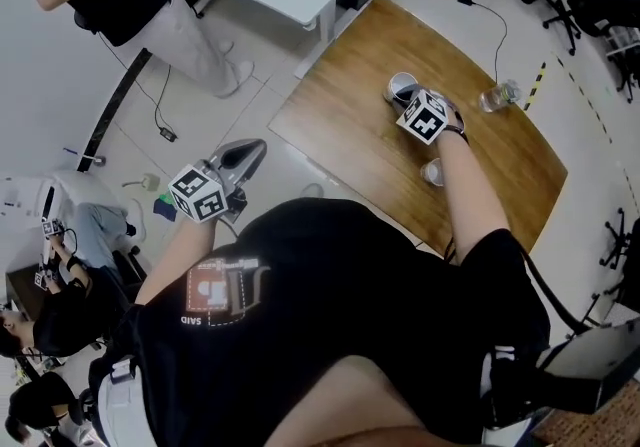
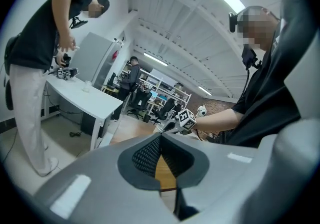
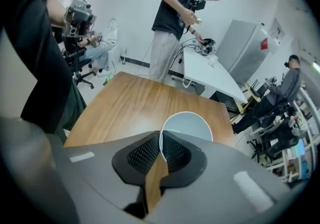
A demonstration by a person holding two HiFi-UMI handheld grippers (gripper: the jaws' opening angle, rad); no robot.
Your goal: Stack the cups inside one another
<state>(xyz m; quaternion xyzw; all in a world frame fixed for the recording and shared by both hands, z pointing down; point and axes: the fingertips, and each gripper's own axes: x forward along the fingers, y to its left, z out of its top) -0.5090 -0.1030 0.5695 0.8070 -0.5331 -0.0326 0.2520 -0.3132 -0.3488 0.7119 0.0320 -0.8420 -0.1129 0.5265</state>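
Right gripper (image 3: pixel 160 143): jaws clamped on the near rim of a white cup (image 3: pixel 187 125), upright on the wooden table (image 3: pixel 125 102). Left gripper (image 2: pixel 161 140): jaws together, nothing between them, held off the table's edge. Second cup (image 1: pixel 432 173): on the table beside the right forearm. Clear cup (image 1: pixel 497 95): near the table's far edge.
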